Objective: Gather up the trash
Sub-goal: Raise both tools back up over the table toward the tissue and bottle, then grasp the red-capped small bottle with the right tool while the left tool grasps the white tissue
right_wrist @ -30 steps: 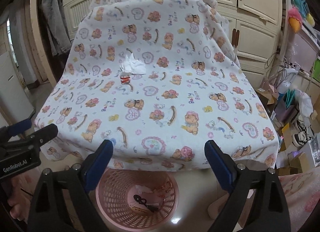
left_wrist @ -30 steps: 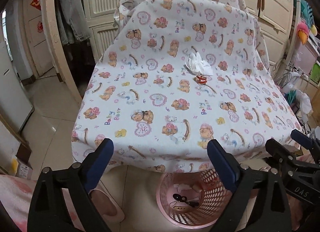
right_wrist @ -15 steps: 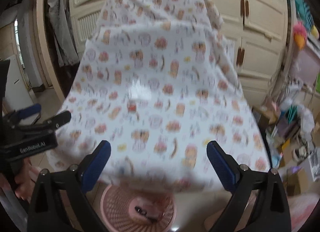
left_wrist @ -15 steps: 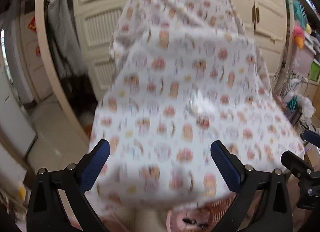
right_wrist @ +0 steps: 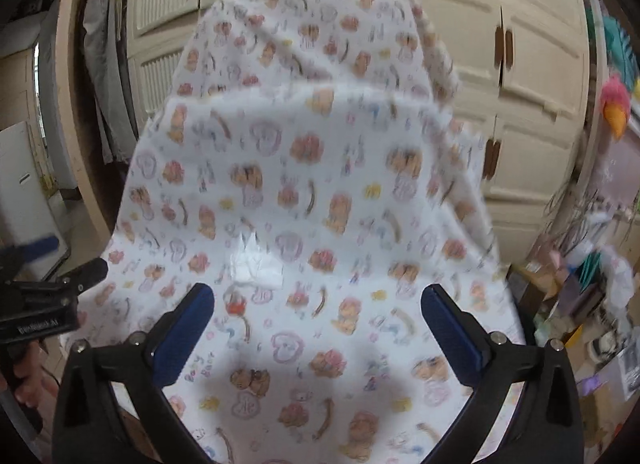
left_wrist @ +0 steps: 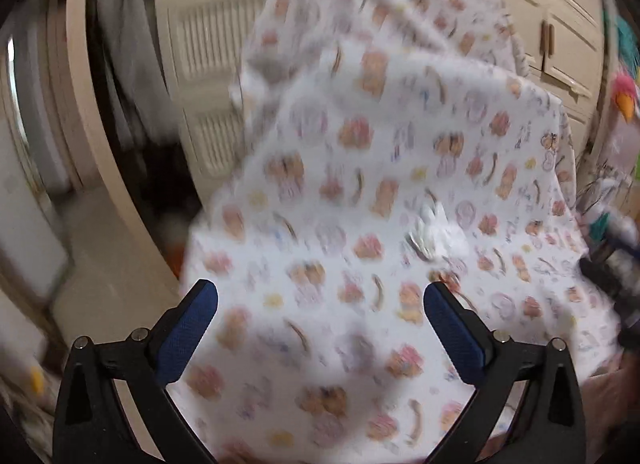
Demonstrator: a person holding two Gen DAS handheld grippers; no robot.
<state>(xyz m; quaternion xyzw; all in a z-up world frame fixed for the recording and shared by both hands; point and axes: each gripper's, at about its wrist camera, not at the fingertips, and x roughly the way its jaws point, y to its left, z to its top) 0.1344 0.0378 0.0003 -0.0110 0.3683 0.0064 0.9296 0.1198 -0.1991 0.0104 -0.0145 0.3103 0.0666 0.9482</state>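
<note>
A crumpled white tissue (left_wrist: 438, 230) (right_wrist: 256, 264) lies on the table covered with a bear-print cloth (left_wrist: 360, 192) (right_wrist: 320, 168). A small red-orange scrap (left_wrist: 445, 278) (right_wrist: 236, 304) sits just in front of the tissue. My left gripper (left_wrist: 320, 296) hangs open above the cloth, with the tissue ahead and to the right of it. My right gripper (right_wrist: 316, 296) is opening its jaws with nothing between them; the tissue lies ahead near its left finger. Both views are blurred. The left gripper (right_wrist: 68, 258) also shows at the left edge of the right wrist view.
Cream wardrobe doors (right_wrist: 532, 64) stand behind the table. Grey clothes (right_wrist: 104, 64) hang at the left by a wooden frame. Cluttered boxes and bags (right_wrist: 592, 296) fill the floor at the right, with a pink plush toy (right_wrist: 614, 104) above them.
Both grippers have moved forward and up over the table. The pink basket below its front edge has dropped out of view, and the tissue sits closer. The jaws stand slightly wider.
</note>
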